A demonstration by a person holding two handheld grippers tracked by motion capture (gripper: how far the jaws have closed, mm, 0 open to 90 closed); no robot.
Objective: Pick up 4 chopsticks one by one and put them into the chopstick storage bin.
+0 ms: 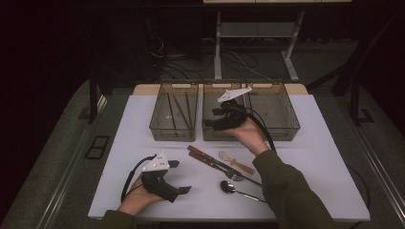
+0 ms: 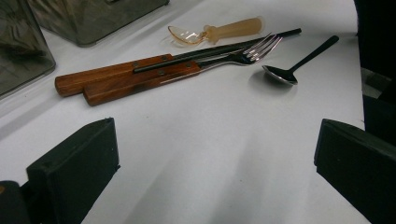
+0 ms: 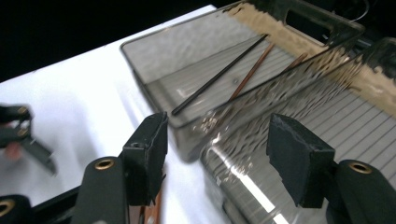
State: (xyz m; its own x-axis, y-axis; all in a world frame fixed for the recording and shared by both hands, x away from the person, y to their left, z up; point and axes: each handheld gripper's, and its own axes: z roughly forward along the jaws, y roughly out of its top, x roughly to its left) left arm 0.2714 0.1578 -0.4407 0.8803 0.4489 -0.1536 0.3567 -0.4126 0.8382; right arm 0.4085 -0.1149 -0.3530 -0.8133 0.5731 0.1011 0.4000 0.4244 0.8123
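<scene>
The cutlery lies in a loose cluster on the near half of the bench [image 1: 310, 157]: two wooden-handled pieces [image 2: 126, 77] side by side and touching, one of them a fork with bright tines, a long thin black stick resting along them, a pale translucent spoon [image 1: 235, 162] with a cream handle just behind, and a small dark spoon [image 1: 229, 187] with a thin black handle nearest the person. In the left gripper view the wooden handles show brass rivets and a warm reddish grain.

The right gripper [image 1: 224, 117] hovers over the near wall of the right bin [image 1: 286, 117], jaws spread apart with nothing between them. The left bin [image 1: 174, 112], just beside it, holds thin dark and reddish sticks [image 3: 219, 74] lying lengthwise on its ribbed floor. The left gripper [image 1: 179, 179] rests low on the bench near its front left corner, jaws wide and released, pointing towards the cutlery and well apart from it.

The bench is white and matte, standing on grey carpet; the room behind is dark, with a light table frame and loose cables on the floor.

Both bins sit touching at the far edge. Bare white surface lies to the left of the cutlery and to the right of it up to the bench's edge.
</scene>
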